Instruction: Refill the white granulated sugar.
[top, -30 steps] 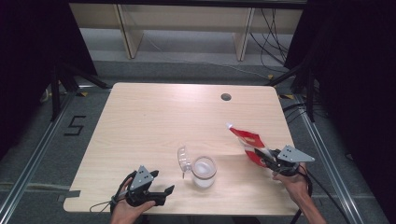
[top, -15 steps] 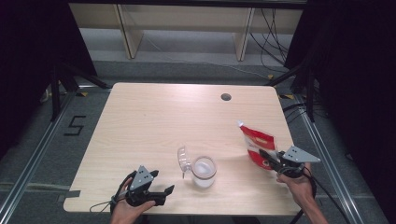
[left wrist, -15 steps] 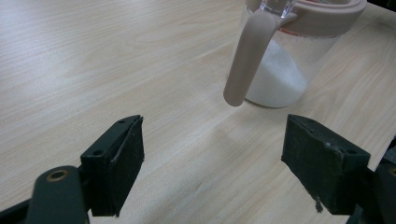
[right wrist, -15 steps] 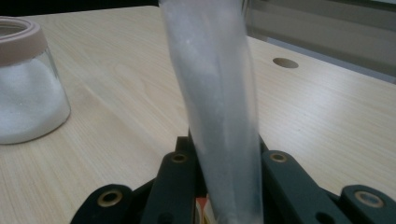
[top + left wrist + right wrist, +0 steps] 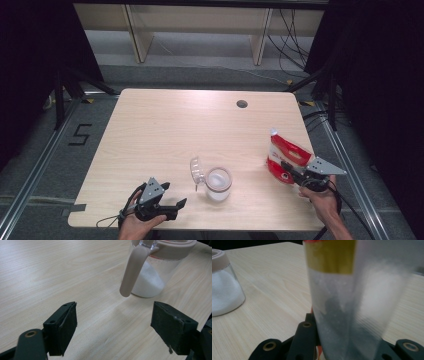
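Note:
A clear glass jar [image 5: 218,183] with a pinkish rim holds white powder, and its lid [image 5: 196,170] is flipped open to the left. It stands near the table's front edge. My right gripper [image 5: 292,172] is shut on a red and white bag [image 5: 285,152], held upright to the right of the jar. In the right gripper view the bag's translucent side [image 5: 352,302] covers the jaws, and the jar [image 5: 224,290] sits at far left. My left gripper [image 5: 175,207] rests open on the table left of the jar. Its pads [image 5: 62,325] point at the jar [image 5: 152,277], with nothing between them.
The light wooden table [image 5: 165,125] has a round cable hole [image 5: 242,104] near its far right. Dark stands and cables [image 5: 320,100] flank the table, and shelving stands behind it.
The right gripper has carried the bag a little to the right, away from the jar, and the bag stands more upright. The left gripper has stayed put.

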`<move>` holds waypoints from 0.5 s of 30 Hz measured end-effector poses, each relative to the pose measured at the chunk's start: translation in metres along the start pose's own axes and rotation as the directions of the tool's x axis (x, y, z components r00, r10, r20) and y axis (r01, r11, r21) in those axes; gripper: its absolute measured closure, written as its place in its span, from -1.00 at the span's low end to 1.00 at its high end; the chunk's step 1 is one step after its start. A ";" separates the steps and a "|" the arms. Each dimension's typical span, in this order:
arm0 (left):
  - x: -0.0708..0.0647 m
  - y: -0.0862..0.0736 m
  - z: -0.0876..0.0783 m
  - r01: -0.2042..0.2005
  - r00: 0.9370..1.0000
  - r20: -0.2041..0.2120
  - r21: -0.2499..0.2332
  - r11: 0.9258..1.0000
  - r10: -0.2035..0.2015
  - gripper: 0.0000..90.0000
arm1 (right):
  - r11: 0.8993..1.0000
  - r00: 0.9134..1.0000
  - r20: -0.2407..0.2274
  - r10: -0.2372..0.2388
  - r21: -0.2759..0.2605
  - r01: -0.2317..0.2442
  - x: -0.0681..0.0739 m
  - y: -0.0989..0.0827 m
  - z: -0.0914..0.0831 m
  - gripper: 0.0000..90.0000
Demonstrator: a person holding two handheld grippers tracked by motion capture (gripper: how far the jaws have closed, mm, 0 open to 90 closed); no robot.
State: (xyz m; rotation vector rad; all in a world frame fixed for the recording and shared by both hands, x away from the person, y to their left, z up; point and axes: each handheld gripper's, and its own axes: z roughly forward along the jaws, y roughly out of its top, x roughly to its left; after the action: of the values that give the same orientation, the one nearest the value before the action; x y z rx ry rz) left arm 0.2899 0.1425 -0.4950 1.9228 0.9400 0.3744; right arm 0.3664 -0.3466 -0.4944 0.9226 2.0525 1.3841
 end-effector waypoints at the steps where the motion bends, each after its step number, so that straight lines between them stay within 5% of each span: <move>1: 0.000 0.000 0.000 0.001 1.000 0.002 -0.004 1.000 -0.001 -0.55 | 1.000 1.000 0.003 -0.004 -0.004 0.004 0.000 0.000 0.000 0.75; 4: 0.001 0.000 0.000 -0.001 1.000 0.001 -0.005 1.000 0.001 -0.55 | 0.998 0.998 0.003 0.058 0.007 -0.058 0.001 -0.001 -0.001 0.62; 7: 0.001 0.000 -0.001 -0.017 1.000 0.001 0.000 1.000 0.017 -0.55 | 0.999 0.999 0.010 0.047 -0.002 -0.047 -0.001 -0.001 -0.002 0.56; 8: 0.001 0.000 -0.001 -0.019 1.000 0.001 0.001 1.000 0.019 -0.55 | 0.997 0.997 0.009 0.082 0.009 -0.082 0.002 -0.001 -0.004 0.53; 9: 0.001 0.001 -0.001 -0.020 1.000 0.001 0.002 1.000 0.020 -0.55 | 0.999 0.999 0.030 0.038 0.010 -0.038 -0.001 -0.001 -0.004 0.49; 15: 0.001 0.000 -0.001 -0.005 1.000 0.004 -0.004 1.000 0.005 -0.55 | 0.995 0.995 0.025 0.100 -0.011 -0.100 0.003 0.002 -0.009 0.26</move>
State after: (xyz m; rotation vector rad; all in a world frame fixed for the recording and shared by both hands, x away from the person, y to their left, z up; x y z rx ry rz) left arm 0.2903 0.1435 -0.4948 1.9222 0.9310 0.3750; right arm 0.3587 -0.3487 -0.4891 1.0466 2.0038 1.4251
